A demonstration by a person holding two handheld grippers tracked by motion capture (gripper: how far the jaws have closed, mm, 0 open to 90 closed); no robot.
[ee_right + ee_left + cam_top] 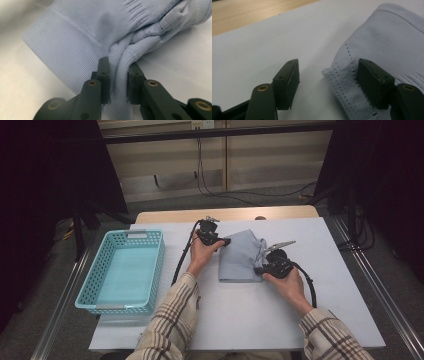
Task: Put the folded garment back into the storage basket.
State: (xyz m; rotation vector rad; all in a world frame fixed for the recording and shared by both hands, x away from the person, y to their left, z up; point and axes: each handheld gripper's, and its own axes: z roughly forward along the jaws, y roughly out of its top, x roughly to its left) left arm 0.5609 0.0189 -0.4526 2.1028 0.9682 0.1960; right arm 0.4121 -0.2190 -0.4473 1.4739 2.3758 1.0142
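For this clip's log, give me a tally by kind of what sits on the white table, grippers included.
Baskets: 1, the turquoise basket at the table's left.
Garments: 1, the pale blue garment at centre.
Grippers: 2, the left gripper open at the garment's edge, the right gripper shut on a bunched fold.
Total: 4

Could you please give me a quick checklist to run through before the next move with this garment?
1. Right hand-held gripper shut on the pale blue ribbed knit garment: ok.
2. Left hand-held gripper gripping the garment's perforated corner: not ok, jaws open around it.
3. Garment lying flat: not ok, bunched at the right grip.
4. Turquoise plastic lattice basket free to receive: ok.
5. Cables clear of the garment: ok.
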